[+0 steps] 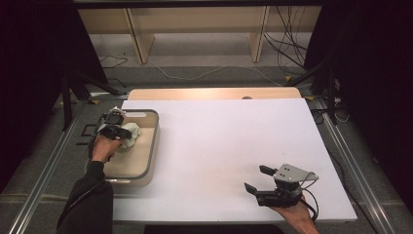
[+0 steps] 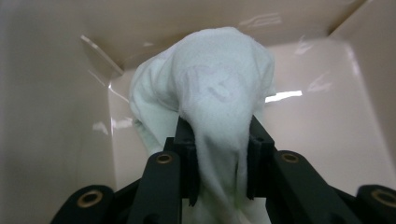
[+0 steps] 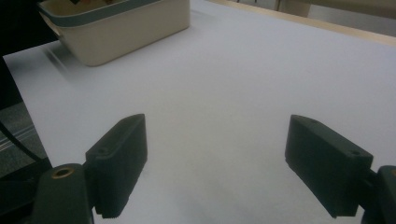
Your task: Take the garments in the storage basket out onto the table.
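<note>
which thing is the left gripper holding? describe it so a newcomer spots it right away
Start at the white table, then go to the beige bin with the grey rim on its left side. Inside lies a crumpled pale cloth, pinched between the jaws of the left gripper. It is the one soft thing visible in the bin.

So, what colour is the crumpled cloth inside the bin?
Pale mint-white, plain; the crumpled terry cloth shows best in the left gripper view.

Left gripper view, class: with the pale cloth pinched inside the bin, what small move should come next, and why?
Probably a short lift straight up: the left gripper is shut on the cloth, which still sits inside the bin, so raising it clears the walls.
</note>
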`<state>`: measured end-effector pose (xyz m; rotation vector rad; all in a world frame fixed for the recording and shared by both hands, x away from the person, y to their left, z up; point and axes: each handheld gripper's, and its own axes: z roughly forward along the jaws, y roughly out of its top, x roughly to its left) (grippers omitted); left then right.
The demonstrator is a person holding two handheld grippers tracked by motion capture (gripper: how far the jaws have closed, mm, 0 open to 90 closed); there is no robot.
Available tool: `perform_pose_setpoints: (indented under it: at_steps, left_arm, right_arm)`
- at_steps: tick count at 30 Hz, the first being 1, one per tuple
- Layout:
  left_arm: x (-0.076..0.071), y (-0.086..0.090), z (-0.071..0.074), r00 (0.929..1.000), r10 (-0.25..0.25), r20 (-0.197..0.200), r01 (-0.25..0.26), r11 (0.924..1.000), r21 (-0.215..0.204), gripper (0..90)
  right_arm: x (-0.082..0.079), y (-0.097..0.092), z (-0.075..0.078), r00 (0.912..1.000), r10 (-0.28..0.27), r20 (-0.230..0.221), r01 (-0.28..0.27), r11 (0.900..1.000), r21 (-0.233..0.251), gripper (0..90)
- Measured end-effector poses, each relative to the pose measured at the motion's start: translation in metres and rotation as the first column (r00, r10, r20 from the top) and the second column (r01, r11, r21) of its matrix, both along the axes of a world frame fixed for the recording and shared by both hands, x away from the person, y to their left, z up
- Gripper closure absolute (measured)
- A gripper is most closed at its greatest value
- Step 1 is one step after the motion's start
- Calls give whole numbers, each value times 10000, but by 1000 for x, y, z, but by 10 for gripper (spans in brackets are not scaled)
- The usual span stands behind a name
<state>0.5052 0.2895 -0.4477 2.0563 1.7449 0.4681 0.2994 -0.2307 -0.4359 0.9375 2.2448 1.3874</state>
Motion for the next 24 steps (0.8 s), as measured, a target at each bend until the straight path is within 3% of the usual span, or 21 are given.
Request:
perform_pose_setpoints:
  at_steps: [24]
  left_arm:
    - [-20,4,44,9937,-550,980,659,9916,-1111,722]
  right_arm:
    - [1,-1,-1,9999,-108,-127,109,9999,61,220]
